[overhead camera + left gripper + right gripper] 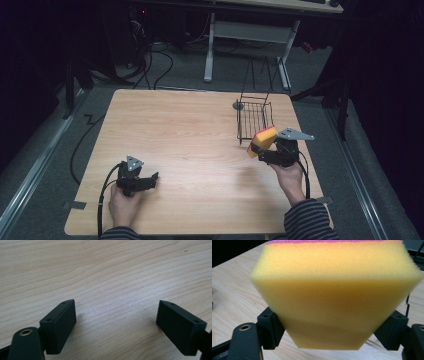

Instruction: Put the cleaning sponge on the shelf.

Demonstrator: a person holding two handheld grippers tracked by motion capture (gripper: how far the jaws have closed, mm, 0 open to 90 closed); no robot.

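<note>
A yellow sponge (264,138) with a pink top layer is squeezed between the jaws of my right gripper (260,148), lifted off the table at the right, just in front of a black wire basket (254,120). In the right gripper view the sponge (337,295) bulges wide above the two pads, pinched narrow where they press it. My left gripper (150,179) rests low over the table at the front left. Its jaws stand wide apart in the left gripper view, with only bare wood (105,277) between them.
The wire basket stands at the table's back right with thin wire handles rising behind it. A small grey disc (238,105) lies beside its left corner. Cables trail from both grippers. A desk frame (250,35) stands on the floor beyond the table.
</note>
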